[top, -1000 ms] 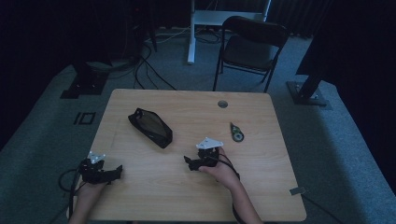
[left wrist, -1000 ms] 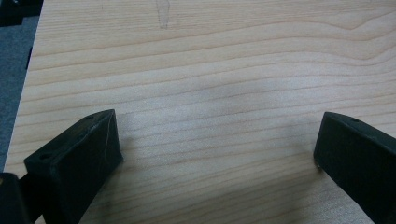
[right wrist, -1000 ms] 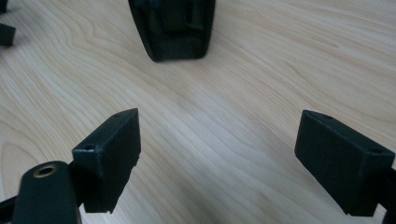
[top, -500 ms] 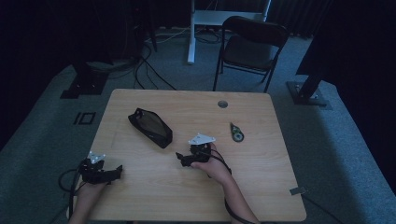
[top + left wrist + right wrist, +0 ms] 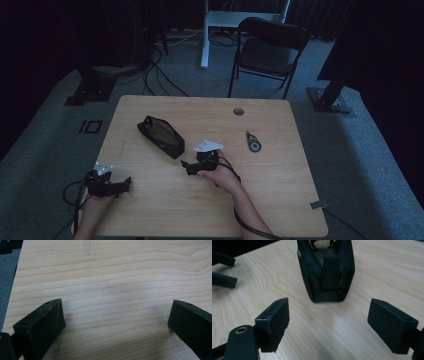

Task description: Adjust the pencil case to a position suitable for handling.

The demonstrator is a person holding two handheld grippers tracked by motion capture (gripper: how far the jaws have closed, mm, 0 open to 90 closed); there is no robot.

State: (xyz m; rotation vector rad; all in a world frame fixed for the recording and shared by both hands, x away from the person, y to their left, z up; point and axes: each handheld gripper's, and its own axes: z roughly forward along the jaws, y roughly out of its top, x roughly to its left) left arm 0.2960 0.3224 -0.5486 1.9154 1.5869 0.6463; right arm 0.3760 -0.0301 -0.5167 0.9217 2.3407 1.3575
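Right now the right gripper [image 5: 329, 322] has its fingers [image 5: 273, 322] spread wide with bare wood between them; they have just been closing a little, and nothing sits in the gap. Just ahead of them, in the right gripper view, lies the black pouch [image 5: 325, 272], its near end facing the fingers, close but not touching. It is dark fabric with a flat strap or tab down the middle of the near end, and its far end looks open, with something pale showing inside; what that is cannot be told.

From the high view the right gripper [image 5: 192, 166] sits near the middle of the table [image 5: 280, 200], held by the right hand [image 5: 217, 175], pointing left toward the pouch [image 5: 161, 136], which lies slantwise just beyond it, left of the table's centre.

The left gripper [image 5: 115, 322] also has its fingers [image 5: 41, 326] wide apart, over bare wood and holding nothing. In the high view it [image 5: 120, 186] rests near the front left corner, well apart from the pouch, with the left hand [image 5: 95, 202] behind it.

Farther right on the table lies a small dark tool [image 5: 254, 142] with a round end, well apart from both grippers. A round hole [image 5: 238, 111] sits near the far edge, and a chair [image 5: 270, 47] stands beyond the table.
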